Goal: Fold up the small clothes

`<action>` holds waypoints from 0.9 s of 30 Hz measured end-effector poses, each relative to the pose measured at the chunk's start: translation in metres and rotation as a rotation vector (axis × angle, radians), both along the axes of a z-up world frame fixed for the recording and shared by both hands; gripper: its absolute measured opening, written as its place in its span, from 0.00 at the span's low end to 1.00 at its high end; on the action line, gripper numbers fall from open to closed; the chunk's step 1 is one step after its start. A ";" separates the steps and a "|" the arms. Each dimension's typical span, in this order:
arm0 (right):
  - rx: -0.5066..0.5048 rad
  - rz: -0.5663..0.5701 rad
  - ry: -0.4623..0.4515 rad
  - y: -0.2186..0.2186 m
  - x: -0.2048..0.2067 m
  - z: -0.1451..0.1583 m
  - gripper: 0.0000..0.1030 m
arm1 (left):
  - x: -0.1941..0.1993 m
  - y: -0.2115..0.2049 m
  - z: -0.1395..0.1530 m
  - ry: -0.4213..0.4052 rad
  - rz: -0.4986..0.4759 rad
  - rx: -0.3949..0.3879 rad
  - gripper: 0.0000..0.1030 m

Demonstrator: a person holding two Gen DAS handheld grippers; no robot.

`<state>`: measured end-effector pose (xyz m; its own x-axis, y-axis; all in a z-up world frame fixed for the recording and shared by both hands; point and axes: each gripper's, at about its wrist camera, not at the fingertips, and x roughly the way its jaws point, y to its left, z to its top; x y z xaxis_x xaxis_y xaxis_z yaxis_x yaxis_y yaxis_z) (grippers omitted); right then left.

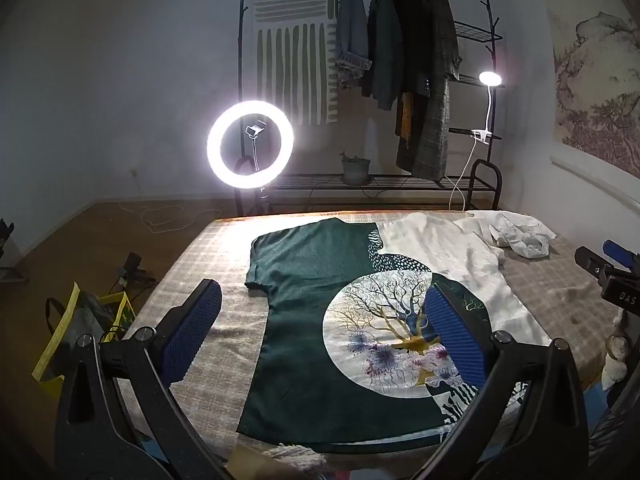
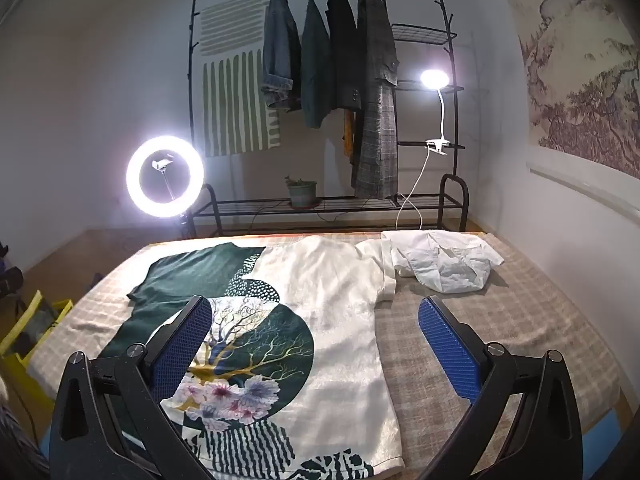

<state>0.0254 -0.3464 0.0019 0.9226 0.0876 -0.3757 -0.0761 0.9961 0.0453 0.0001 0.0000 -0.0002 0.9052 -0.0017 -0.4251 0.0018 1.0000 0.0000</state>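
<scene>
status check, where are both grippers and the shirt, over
Left gripper and right gripper open, empty, above the bed. Green-and-white shirt spread flat, unfolded. Crumpled white garment at far right sleeve, otherwise clear.

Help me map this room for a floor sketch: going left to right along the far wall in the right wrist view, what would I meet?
Ring light → striped hanging cloth → potted plant → hanging jackets and coat → clip-on lamp → landscape painting.
</scene>
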 end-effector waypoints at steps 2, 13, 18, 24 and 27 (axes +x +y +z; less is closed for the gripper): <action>-0.005 0.000 0.003 0.000 0.000 0.000 1.00 | 0.000 0.000 0.000 0.000 0.001 0.004 1.00; -0.004 -0.008 0.000 -0.001 0.003 0.004 1.00 | -0.005 0.000 0.005 -0.006 -0.002 0.012 1.00; -0.010 -0.005 -0.003 -0.002 0.002 0.000 1.00 | -0.004 0.001 0.006 -0.003 -0.005 0.009 1.00; -0.007 -0.007 -0.006 -0.004 0.000 0.000 1.00 | -0.004 0.001 0.005 -0.005 -0.006 0.008 1.00; -0.009 -0.008 -0.006 -0.002 0.000 0.000 1.00 | -0.005 -0.001 0.004 -0.005 -0.007 0.009 1.00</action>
<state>0.0251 -0.3488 0.0022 0.9254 0.0768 -0.3710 -0.0684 0.9970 0.0359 -0.0044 -0.0013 0.0043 0.9071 -0.0037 -0.4209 0.0085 0.9999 0.0094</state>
